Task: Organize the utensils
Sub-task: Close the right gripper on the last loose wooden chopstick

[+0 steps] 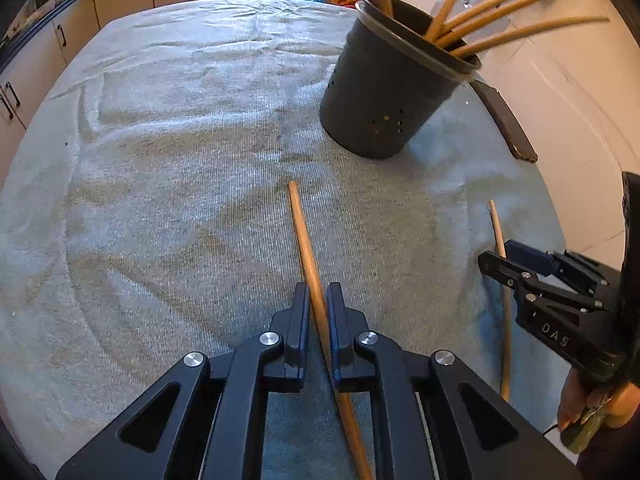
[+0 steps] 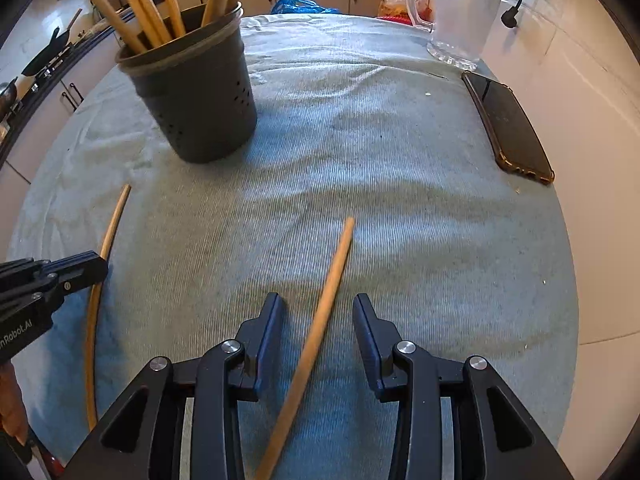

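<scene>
Pale wooden sticks, round in section, slender and smooth, are the items being sorted. Two lie flat on the surface (image 2: 400, 152), which is covered with a grey-blue ribbed cloth, slightly creased.

Left stick (image 1: 306, 248): lies between the pads of the left tool (image 1: 319, 294), whose jaws are pressed together and pinching it partway along the shaft. The far end points toward the holder.

Right stick (image 2: 328, 288): lies between the jaws of the right tool (image 2: 316, 304), which stand spread with clear gaps on both sides; the pads do not touch it.

Holder (image 2: 200, 92): a dark grey cylindrical utensil cup, matte, with a rolled rim and small round perforations low on its wall. It stands upright on the cloth beyond both sticks and contains several more wooden sticks (image 2: 136, 8), leaning outward.

Other items: a clear glass mug (image 2: 460, 16) with a handle stands at the far edge of the surface. A phone (image 2: 508, 124) in a dark case with an amber rim lies flat, screen up, near the right edge.

Markings: the right tool body reads "DAS" in the left wrist view; the left tool body reads "nRobot.AI", the beginning cut off, in the right wrist view.
</scene>
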The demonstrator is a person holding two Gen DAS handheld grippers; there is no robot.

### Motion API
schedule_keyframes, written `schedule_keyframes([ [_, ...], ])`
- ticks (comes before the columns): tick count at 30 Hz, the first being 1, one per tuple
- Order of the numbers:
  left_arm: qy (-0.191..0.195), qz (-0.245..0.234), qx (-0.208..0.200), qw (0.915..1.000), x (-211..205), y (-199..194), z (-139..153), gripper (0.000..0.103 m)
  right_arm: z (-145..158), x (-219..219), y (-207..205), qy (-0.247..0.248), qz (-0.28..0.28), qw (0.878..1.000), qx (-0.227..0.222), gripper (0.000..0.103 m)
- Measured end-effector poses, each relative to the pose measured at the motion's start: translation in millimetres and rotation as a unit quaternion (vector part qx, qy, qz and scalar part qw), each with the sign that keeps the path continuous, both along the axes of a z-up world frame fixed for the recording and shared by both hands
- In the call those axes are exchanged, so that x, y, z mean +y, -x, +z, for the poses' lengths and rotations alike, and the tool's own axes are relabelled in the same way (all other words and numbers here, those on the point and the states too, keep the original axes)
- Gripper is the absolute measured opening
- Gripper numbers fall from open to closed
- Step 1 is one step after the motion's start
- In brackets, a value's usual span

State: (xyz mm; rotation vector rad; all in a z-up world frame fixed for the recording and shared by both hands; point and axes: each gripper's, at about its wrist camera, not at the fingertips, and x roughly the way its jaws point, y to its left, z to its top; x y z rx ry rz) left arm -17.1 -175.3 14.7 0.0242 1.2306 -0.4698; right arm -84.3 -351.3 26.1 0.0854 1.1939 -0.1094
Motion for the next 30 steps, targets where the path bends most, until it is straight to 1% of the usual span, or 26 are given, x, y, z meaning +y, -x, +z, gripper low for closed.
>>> schedule_keyframes([
  [1,0.005,0.003,0.003,1.0000,0,-3,0,0.009,0,0,-2,0.001,-0.001,1.000,0.000,0.038],
  [3,0.015,0.011,0.003,0.9998,2,-6,-1,0.009,0,3,-2,0.000,-0.003,1.000,-0.007,0.029],
  [4,0.018,0.012,0.000,0.9998,1,-7,-1,0.008,1,5,-2,0.003,0.000,1.000,-0.012,0.019],
  [5,0.020,0.014,-0.002,0.9997,1,-7,-1,0.007,0,7,-2,0.008,0.006,1.000,-0.016,0.011],
  [7,0.020,0.026,-0.005,0.9994,3,-6,0,0.006,1,10,-1,0.012,0.010,1.000,-0.024,0.008],
  [8,0.018,0.030,-0.009,0.9993,5,-4,2,0.006,2,9,1,0.002,0.007,1.000,-0.028,0.007],
  [11,0.018,0.029,-0.037,0.9987,10,9,18,0.006,10,3,8,-0.024,-0.001,0.998,-0.053,0.007],
  [13,0.017,0.027,-0.063,0.9975,14,21,32,0.006,20,1,16,-0.032,-0.002,0.997,-0.075,0.007],
  [21,0.037,0.019,-0.135,0.9900,20,60,79,0.006,74,1,57,-0.035,-0.002,0.985,-0.167,0.007],
  [26,0.028,0.019,-0.173,0.9844,17,77,97,0.006,97,-3,80,-0.040,-0.005,0.977,-0.210,0.007],
  [30,0.010,0.017,-0.199,0.9799,10,89,104,0.006,106,-1,94,-0.044,-0.003,0.973,-0.229,0.007],
])
